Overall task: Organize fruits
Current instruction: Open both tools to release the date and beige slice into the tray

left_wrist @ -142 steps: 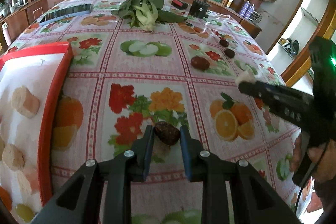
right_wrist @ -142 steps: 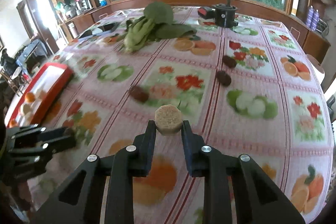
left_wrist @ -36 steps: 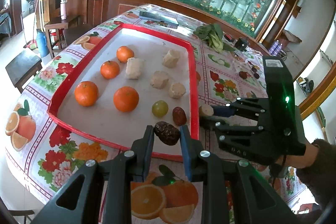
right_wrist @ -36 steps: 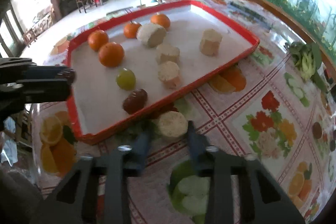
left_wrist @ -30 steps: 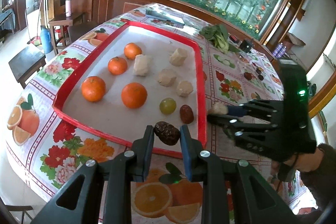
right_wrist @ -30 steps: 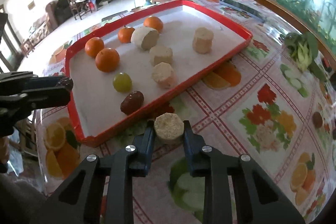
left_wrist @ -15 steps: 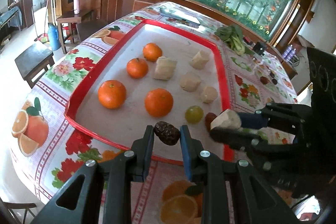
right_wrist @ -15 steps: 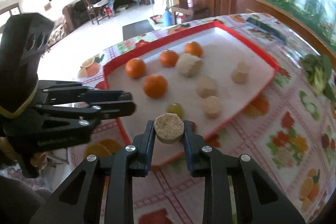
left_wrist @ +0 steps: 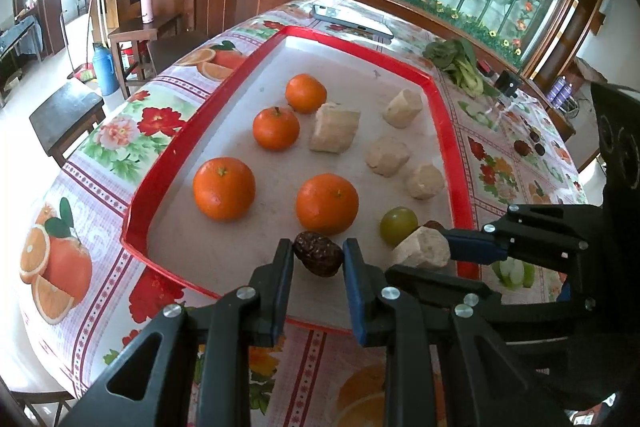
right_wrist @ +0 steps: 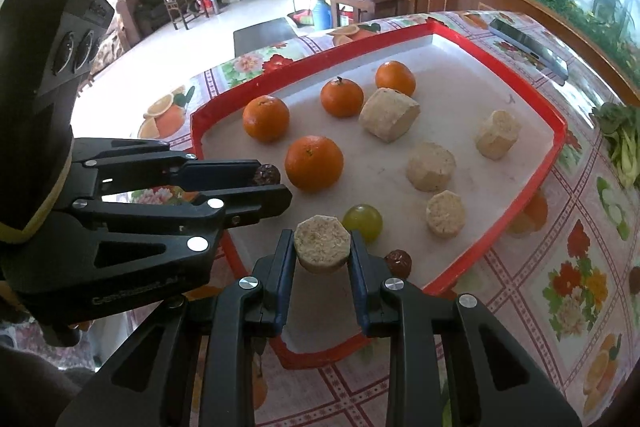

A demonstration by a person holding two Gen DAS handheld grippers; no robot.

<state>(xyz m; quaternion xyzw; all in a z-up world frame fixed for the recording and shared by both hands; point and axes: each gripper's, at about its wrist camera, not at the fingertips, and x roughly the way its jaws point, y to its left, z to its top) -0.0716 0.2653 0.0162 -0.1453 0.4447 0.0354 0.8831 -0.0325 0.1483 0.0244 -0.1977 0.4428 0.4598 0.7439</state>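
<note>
A red-rimmed tray holds several oranges, several beige fruit chunks, a green grape and a dark date. My left gripper is shut on a wrinkled dark date above the tray's near edge. My right gripper is shut on a beige fruit chunk, just right of the left gripper, above the grape and the tray's near corner.
The table has a fruit-print cloth. Leafy greens, a phone and loose dark dates lie beyond the tray. A stool and a blue jug stand off the table's left edge.
Both grippers moved from the open tablecloth to the tray, each still holding its fruit. In the last half second they advanced over the tray's near edge and drew closer together.
</note>
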